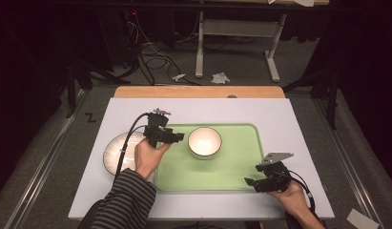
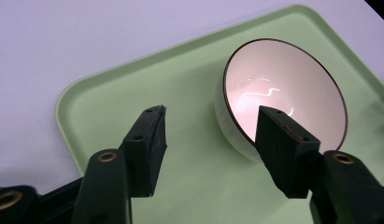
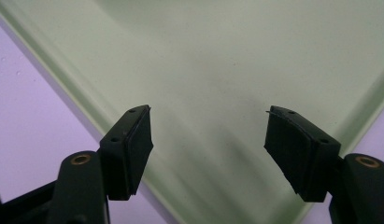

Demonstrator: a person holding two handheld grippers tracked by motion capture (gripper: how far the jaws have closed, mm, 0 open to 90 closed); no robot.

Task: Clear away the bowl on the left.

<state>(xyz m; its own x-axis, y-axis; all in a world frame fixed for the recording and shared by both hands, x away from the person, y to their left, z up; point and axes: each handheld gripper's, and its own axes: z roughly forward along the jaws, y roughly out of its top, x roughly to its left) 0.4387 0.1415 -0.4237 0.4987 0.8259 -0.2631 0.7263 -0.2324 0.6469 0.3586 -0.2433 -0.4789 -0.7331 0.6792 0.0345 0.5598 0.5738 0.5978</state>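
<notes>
A white bowl [image 1: 204, 141] with a dark rim stands upright on the pale green tray [image 1: 232, 167], toward its far left. My left gripper [image 1: 178, 137] hovers just left of the bowl, jaws wide apart and empty. In the left gripper view the bowl [image 2: 288, 91] sits ahead to the right, its near rim behind the right jaw, and the tray [image 2: 133, 88] runs under both jaws. My right gripper [image 1: 251, 182] is open over the tray's near right corner, with nothing between its fingers. The right gripper view shows bare tray [image 3: 217, 70] below it.
A white plate [image 1: 116, 151] lies on the white table cover [image 1: 279, 114] left of the tray, partly under the left hand. A wooden table edge [image 1: 198, 91] runs along the back. Cables and a desk frame stand on the floor beyond.
</notes>
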